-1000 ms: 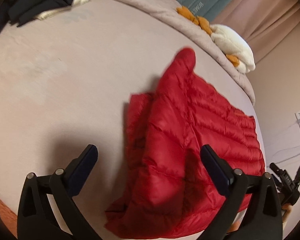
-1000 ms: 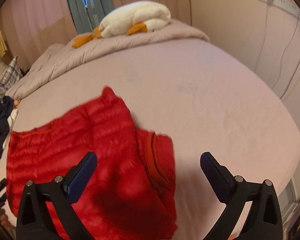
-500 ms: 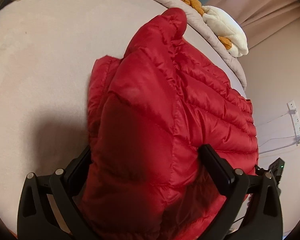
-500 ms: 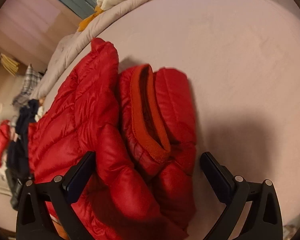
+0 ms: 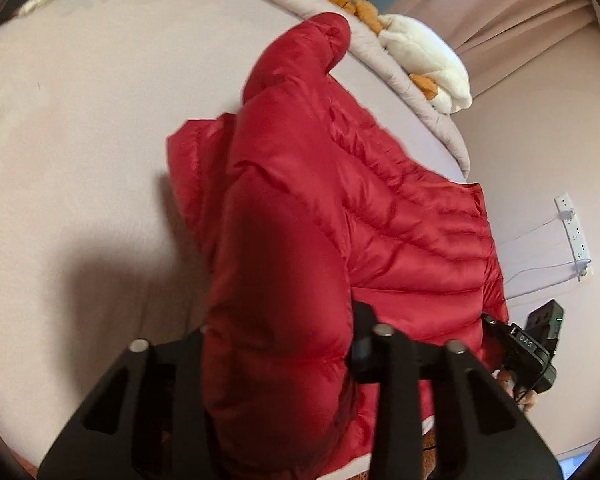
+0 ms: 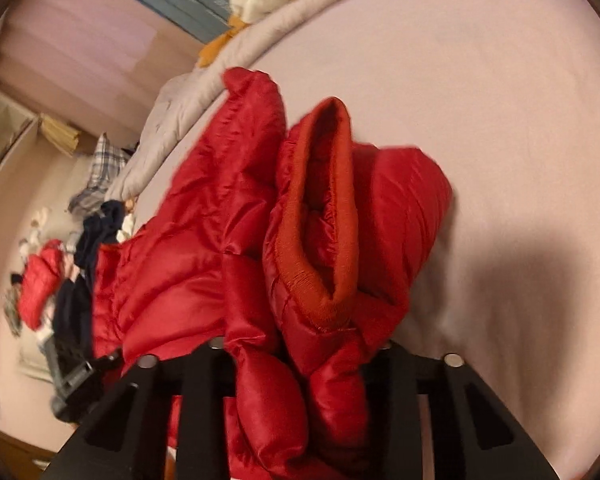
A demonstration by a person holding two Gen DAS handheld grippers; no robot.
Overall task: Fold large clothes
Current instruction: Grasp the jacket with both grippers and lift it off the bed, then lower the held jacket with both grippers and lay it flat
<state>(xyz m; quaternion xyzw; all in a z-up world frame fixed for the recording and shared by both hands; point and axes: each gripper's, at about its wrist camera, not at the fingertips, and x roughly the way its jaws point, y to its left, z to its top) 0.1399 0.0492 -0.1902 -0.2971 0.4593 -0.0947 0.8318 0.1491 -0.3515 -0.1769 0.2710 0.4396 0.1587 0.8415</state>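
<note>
now both tongs have just closed in on the red puffer jacket [image 5: 380, 216], which lies on the pale bed sheet [image 5: 80, 140]. left gripper [image 5: 278, 344] squeezes a padded fold; right gripper [image 6: 300, 352] clamps the bunched part by the ribbed collar [image 6: 320, 216].

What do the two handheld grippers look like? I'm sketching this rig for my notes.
Both the left gripper and the right gripper are matte black, with angular jaws built as open frames with cut-out slots. Round silver pins stud the top of each frame. No cables, sleeves or markings show on them.
</note>
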